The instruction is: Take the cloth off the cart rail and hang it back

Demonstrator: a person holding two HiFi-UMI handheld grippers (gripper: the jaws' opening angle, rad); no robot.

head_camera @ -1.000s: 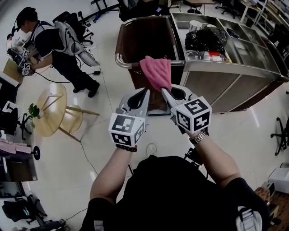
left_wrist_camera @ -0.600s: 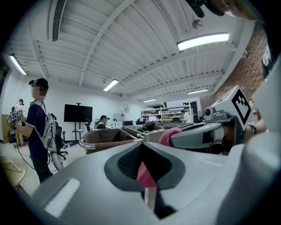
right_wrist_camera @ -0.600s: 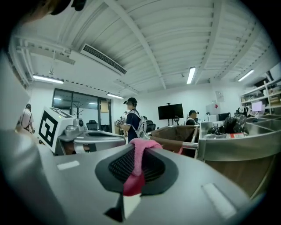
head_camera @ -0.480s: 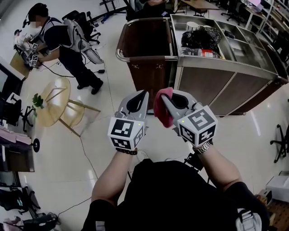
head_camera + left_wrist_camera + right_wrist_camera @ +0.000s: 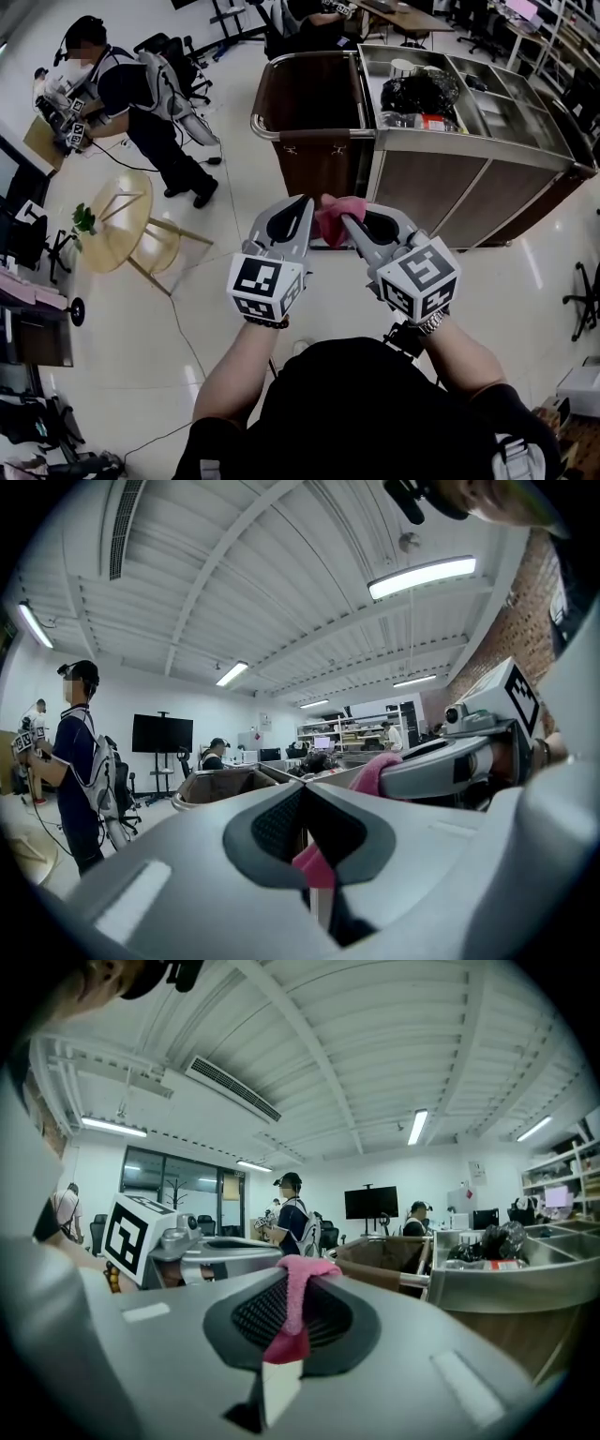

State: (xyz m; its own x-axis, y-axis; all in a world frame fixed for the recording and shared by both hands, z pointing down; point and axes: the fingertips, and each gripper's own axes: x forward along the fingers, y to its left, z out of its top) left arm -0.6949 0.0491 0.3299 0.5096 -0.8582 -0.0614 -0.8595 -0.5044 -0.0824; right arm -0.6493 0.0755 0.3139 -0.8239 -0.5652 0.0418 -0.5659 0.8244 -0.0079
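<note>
Cloth [image 5: 335,216], pink, bunched into small wad

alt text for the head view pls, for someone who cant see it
Seen from above, a person holds the left gripper and right gripper close together, both shut on a bunched pink cloth in front of a service cart. The cart's metal rail is bare. Another person stands at far left near a round wooden table.

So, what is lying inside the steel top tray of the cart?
A crumpled black plastic bag, a clear bottle with a red label and a white round container lie in the steel tray. Whatever is under the bag is covered.
</note>
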